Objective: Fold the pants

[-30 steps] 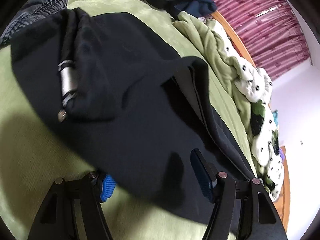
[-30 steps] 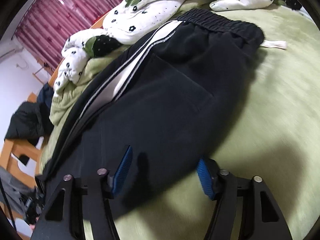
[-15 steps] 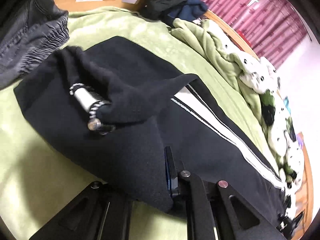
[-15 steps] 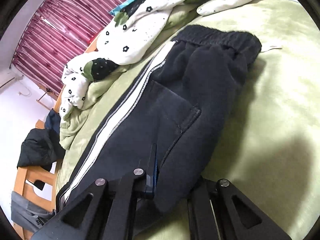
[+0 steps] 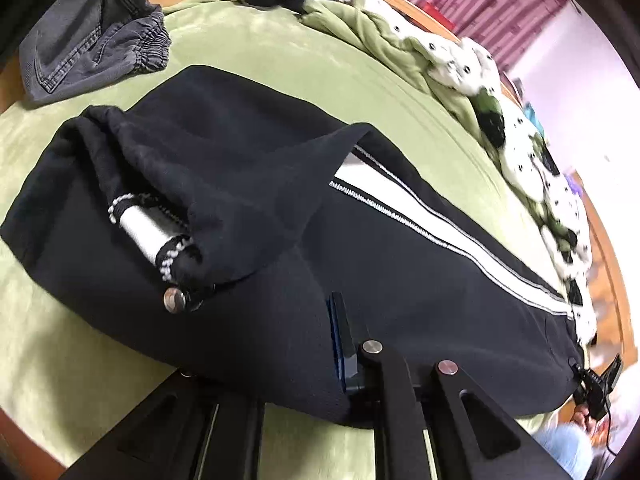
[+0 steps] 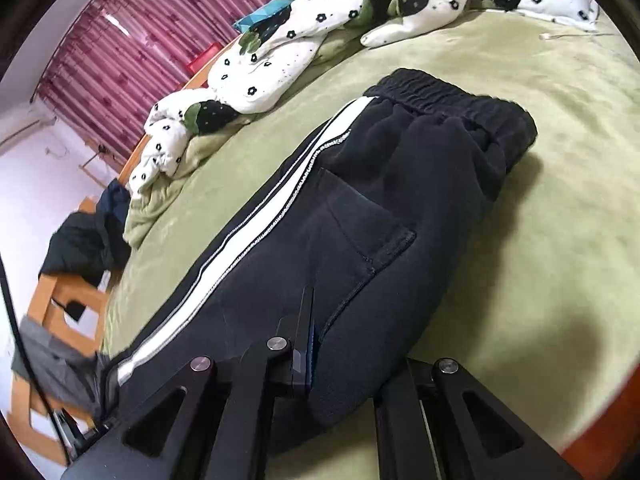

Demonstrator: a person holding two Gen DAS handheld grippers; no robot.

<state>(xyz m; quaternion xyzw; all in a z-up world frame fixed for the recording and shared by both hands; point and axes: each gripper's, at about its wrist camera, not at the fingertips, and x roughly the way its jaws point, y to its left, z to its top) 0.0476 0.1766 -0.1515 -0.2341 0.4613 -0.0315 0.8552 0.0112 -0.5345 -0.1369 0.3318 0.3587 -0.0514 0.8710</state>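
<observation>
The black pants (image 5: 248, 184) with a white side stripe lie lengthwise on the green bed (image 5: 280, 60). Their leg ends are crumpled back at the left, with a silver snap (image 5: 174, 300) showing. My left gripper (image 5: 280, 364) is shut on the near edge of the pants near the leg end. In the right wrist view the pants (image 6: 360, 208) run up to the elastic waistband (image 6: 448, 96). My right gripper (image 6: 344, 356) is shut on the near edge of the pants below the back pocket (image 6: 360, 220). The fabric hides one finger of each gripper.
Grey jeans (image 5: 100, 40) lie at the bed's far left corner. A flowered white quilt (image 6: 320, 28) and a green blanket (image 5: 360, 28) are bunched along the far side. A wooden bed frame (image 6: 60, 300) and dark clothes (image 6: 88, 244) lie beyond. Maroon curtains (image 6: 140, 40) hang behind.
Both grippers were open over the near edge of the pants one second ago. Both have closed on the fabric and lifted the edge slightly.
</observation>
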